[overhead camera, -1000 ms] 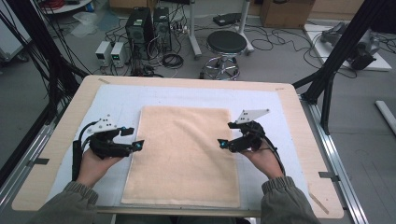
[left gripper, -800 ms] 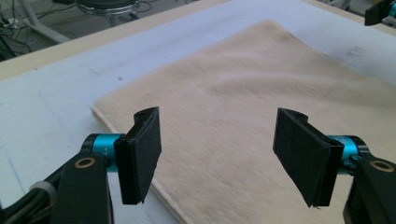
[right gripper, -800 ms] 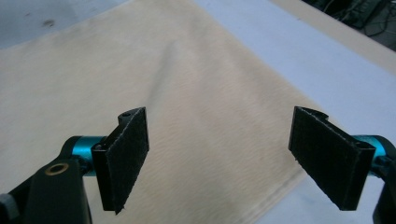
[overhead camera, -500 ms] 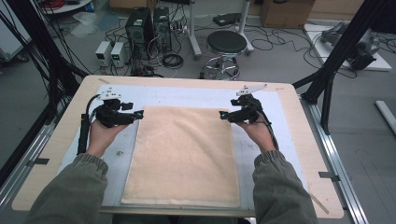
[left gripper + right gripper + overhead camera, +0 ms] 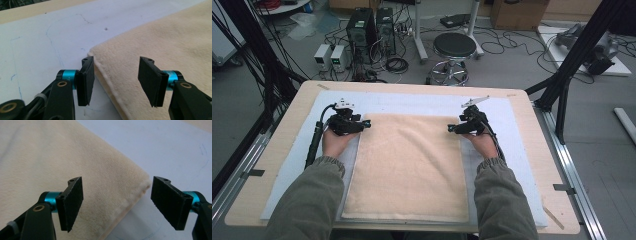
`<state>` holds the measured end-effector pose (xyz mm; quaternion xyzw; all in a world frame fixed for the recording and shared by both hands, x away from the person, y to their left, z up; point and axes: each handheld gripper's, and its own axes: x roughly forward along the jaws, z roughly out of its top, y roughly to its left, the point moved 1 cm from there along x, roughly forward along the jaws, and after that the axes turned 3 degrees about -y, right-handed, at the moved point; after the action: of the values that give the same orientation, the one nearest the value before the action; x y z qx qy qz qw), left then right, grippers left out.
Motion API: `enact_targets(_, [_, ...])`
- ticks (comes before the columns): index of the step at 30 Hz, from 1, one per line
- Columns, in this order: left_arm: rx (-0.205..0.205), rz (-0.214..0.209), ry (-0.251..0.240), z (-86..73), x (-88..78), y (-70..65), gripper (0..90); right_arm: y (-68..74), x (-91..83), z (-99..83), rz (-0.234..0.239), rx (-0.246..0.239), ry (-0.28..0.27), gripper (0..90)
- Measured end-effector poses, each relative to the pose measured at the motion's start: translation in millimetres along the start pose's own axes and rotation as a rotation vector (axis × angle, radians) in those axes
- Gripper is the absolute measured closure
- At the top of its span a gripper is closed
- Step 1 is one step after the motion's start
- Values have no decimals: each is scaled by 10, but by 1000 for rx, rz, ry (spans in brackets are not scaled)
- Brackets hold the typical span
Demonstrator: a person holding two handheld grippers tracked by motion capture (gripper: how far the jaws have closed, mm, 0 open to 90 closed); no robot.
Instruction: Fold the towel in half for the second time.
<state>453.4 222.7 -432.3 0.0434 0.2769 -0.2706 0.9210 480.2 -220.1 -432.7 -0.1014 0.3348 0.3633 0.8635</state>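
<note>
A cream towel (image 5: 409,165) lies flat on a white mat (image 5: 512,120) in the middle of the table. My left gripper (image 5: 367,124) hovers at the towel's far left corner (image 5: 93,53). Its jaws have just been closing and stand open over the towel's edge, pads apart from the cloth. At the far right corner (image 5: 145,185) my right gripper (image 5: 450,129) stands open, its jaws also closing a little, straddling the towel's edge (image 5: 120,212) without pressing on it. Both grippers point inward toward each other.
The wooden table (image 5: 542,150) extends past the mat on all sides. Black frame posts (image 5: 572,65) rise at the right and left. Beyond the far edge stand a stool (image 5: 454,47), computer boxes (image 5: 367,25) and cables on the floor.
Both hands have moved away from me along the towel's sides, from its middle to its far corners, and dropped lower. The left jaws have narrowed.
</note>
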Motion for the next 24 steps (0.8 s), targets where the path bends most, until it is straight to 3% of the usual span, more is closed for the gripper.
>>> enact_targets(5, [-42, -7, 35, -70, 104, 9, 472, -28, 97, -113, 17, 29, 22, 321])
enact_targets(7, [-64, -13, 69, -123, 154, 8, 473, -24, 94, -141, 1, 47, -5, 354])
enact_targets(10, [-53, 19, 65, -118, 157, -34, 497, 5, 86, -148, -2, 53, -12, 471])
enact_targets(12, [-61, -10, 62, -117, 161, -57, 600, 44, 94, -148, 9, 44, -16, 563])
enact_targets(15, [-71, -46, 65, -115, 169, -81, 763, 53, 96, -162, 29, 74, -31, 682])
enact_targets(16, [-72, -46, 65, -114, 169, -85, 792, 56, 94, -162, 63, 83, -29, 801])
enact_targets(24, [-50, -50, 44, -62, 88, -92, 827, 102, 22, -123, 114, 70, -40, 824])
